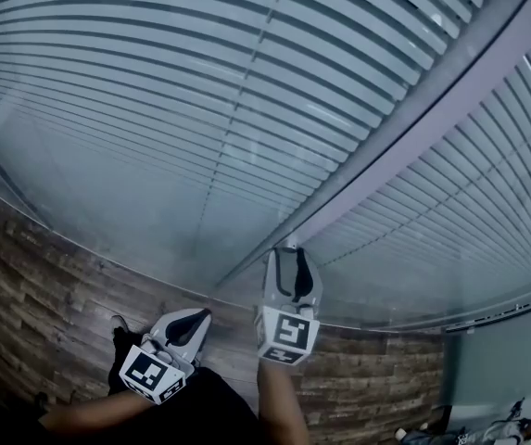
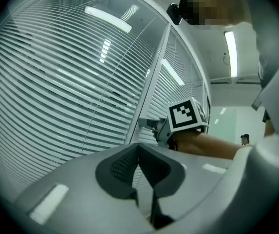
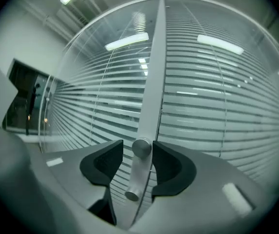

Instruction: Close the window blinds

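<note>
Reaching the blind knob on a glass office partition, right claw spread around it.

Window blinds (image 1: 200, 91) hung behind the glass, pale horizontal slats on both left and right of a grey frame post (image 3: 151, 91). A round metal knob (image 3: 141, 147) sat on that post, near its lower end. The right gripper (image 1: 291, 265) was up against the post with its jaws apart, the knob between them with a gap on its left side, not pinched. The left gripper (image 2: 139, 150) hung lower and nearer, off the glass, jaws pressed together on nothing. The floor (image 1: 33, 276) was dark wood plank, running right up to the partition base. Ceiling strip lights (image 2: 231, 52) were on, and they reflected in the glass. A bare forearm (image 2: 212, 145) showed behind the right gripper's marker cube (image 2: 185, 115).
</note>
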Available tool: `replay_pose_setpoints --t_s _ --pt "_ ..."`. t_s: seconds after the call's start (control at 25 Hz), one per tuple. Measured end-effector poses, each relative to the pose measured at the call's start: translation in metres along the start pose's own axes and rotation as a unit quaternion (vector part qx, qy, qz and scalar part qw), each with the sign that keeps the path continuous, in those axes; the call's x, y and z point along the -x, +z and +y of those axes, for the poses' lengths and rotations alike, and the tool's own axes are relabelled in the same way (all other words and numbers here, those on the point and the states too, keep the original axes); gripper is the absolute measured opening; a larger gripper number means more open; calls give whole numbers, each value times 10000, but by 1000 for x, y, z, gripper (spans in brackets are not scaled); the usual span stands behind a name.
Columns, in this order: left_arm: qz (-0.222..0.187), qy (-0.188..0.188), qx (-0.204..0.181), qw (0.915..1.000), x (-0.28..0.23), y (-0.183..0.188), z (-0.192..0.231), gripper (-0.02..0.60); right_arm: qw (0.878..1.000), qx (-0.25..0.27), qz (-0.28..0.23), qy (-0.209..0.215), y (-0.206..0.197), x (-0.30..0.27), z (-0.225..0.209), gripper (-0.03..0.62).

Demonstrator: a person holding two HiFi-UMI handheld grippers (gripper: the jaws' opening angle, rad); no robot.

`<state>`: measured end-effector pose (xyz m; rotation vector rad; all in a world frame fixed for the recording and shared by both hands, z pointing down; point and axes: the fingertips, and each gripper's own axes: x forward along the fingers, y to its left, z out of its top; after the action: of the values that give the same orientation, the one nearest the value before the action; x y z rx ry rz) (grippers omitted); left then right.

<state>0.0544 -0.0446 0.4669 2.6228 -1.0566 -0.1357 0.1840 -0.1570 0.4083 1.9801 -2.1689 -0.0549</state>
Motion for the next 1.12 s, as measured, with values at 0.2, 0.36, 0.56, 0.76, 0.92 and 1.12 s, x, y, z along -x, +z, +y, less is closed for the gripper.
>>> replay_pose_setpoints --t_s 0.2,0.36,0.56,0.76,0.92,1.12 --pt "120 -184 100 9997 -6 -9 8 0 9936 -1129 4 54 -24 -1 5 192" --pt "153 -285 60 9995 -7 -3 3 0 9894 -1447 -71 -42 -14 -1 -8 179" --pt "155 -229 174 9995 -7 -4 12 0 9826 -1852 -151 -61 -11 -4 -10 135" --pt "143 -247 127 9995 -6 3 13 0 9866 -1628 -99 -109 -8 -6 -14 127" --pt "151 -260 148 9994 -5 2 13 0 9919 -1273 3 -14 -8 -6 -14 126" --pt "142 -291 130 9994 -2 0 8 0 9996 -104 201 -139 -6 -4 -14 124"
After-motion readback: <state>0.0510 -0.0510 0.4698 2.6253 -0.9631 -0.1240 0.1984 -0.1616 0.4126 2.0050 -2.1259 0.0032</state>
